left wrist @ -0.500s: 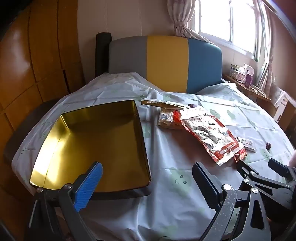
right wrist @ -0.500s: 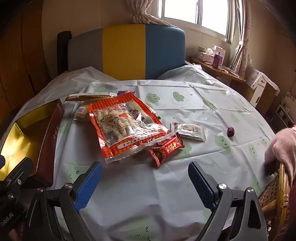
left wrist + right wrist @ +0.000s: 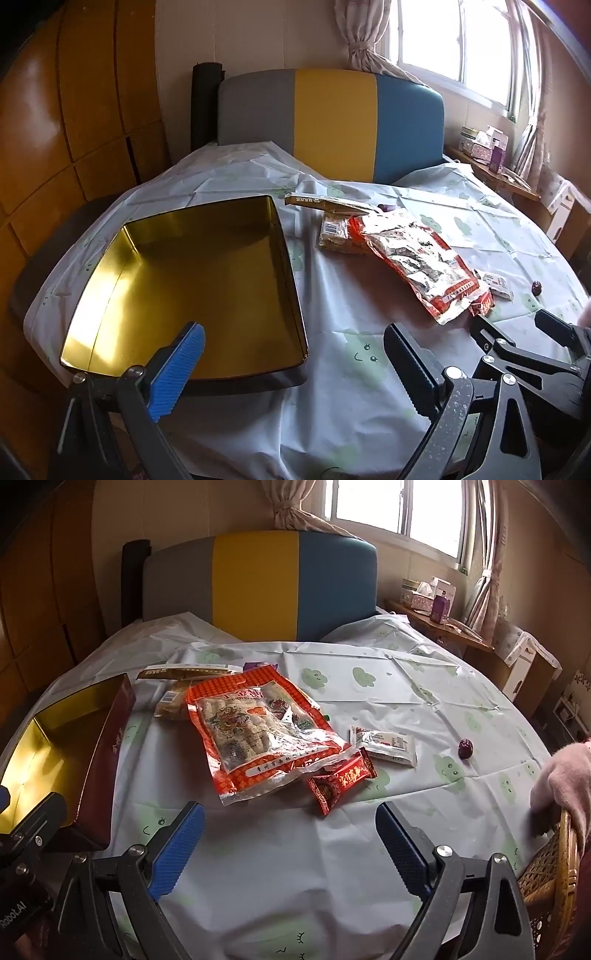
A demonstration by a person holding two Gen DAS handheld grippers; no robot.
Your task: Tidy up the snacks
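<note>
Both the left gripper [image 3: 293, 363] and right gripper [image 3: 290, 840] tilt downward, jaws wide, empty. Only the left view shows the tin's [image 3: 110, 254] whole gold floor; only the right shows a pink sleeve [image 3: 565, 775] at right edge.

We hold the left gripper [image 3: 293, 354] with jaws spread wide over the tabletop [image 3: 343, 406], beside an empty gold tin [image 3: 192, 295]; snack packets [image 3: 413, 266] lie beyond.

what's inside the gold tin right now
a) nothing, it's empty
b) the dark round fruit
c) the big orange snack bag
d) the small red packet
a: the gold tin shows only its bare shiny floor, while the big orange snack bag, small red packet and dark round fruit all lie out on the tablecloth.
</note>
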